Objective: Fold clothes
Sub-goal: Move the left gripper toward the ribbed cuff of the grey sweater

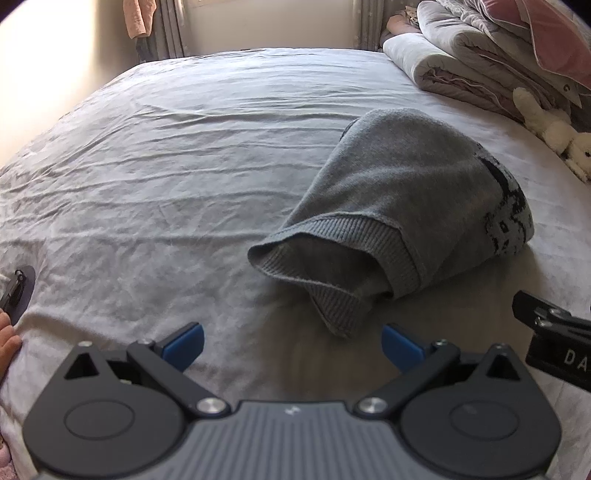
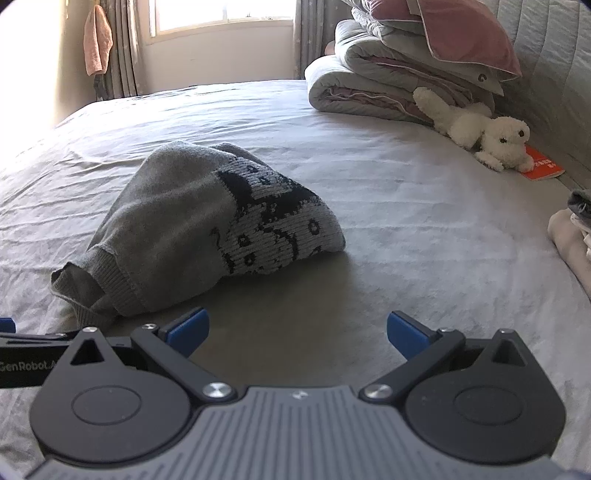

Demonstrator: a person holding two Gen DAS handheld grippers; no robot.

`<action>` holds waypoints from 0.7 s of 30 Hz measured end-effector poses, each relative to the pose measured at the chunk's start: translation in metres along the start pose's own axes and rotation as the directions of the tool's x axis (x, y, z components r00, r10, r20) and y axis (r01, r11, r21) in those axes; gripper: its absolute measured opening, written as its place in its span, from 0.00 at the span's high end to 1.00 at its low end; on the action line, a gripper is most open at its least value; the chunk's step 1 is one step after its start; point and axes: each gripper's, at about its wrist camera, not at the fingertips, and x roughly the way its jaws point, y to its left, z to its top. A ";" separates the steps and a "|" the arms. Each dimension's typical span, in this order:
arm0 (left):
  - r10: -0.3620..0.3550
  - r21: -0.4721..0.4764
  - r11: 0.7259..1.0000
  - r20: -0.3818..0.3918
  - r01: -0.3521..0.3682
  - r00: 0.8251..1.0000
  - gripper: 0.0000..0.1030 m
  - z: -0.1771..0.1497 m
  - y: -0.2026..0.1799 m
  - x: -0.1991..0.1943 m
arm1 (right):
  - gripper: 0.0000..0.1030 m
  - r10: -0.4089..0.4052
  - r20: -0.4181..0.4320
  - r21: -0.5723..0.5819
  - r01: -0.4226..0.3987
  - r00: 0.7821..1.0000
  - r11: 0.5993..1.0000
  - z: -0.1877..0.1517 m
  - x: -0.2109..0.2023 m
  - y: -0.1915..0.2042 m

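left gripper [image 1: 291,341]: jaws spread wide, nothing between the blue pads, hovering over bare sheet at the near edge of the bed
right gripper [image 2: 297,330]: also spread wide, empty, over shaded sheet at the near edge; its black body shows at the right edge of the left wrist view
sweater [image 2: 207,229]: grey knit, bunched in a loose mound on the bed [image 1: 166,155], just past both grippers, not touched by either
sweater axis: long axis runs from the near edge toward the far right corner in the left view; ribbed hem opening at the near end, gaping toward the left gripper
sweater pattern: black-and-white knit motif on the side facing the right gripper
hand [image 1: 7,345]: bit of a person's hand at the near left edge
cloth pile [image 2: 572,236]: pale folded items at the right edge of the bed
plush toy [image 2: 480,129]: white, lying at the far right side, on an orange book [image 2: 543,168]
bedding stack [image 2: 388,74]: folded quilts with a pink pillow on top, far right corner
window [image 2: 225,13]: beyond the far edge, curtains on both sides
towel [image 2: 96,40]: pink, hanging far left
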 end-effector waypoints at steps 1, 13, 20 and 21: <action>0.004 0.003 1.000 0.002 -0.004 1.000 0.00 0.000 -0.001 0.000 | 0.00 -0.003 -0.001 -0.002 0.003 1.000 1.000 0.000 0.000 0.000; -0.009 -0.011 1.000 -0.004 0.008 1.000 0.00 0.002 0.005 -0.005 | 0.00 -0.015 -0.024 -0.008 0.015 1.000 1.000 0.000 0.009 0.001; -0.002 -0.006 1.000 -0.014 0.002 1.000 0.00 0.002 0.005 -0.003 | 0.00 -0.015 -0.030 -0.005 0.015 0.999 1.000 -0.001 0.011 0.001; -0.002 -0.006 1.000 -0.014 0.001 1.000 0.00 0.002 0.005 -0.003 | 0.00 -0.014 -0.030 -0.005 0.014 0.999 1.000 -0.001 0.011 0.001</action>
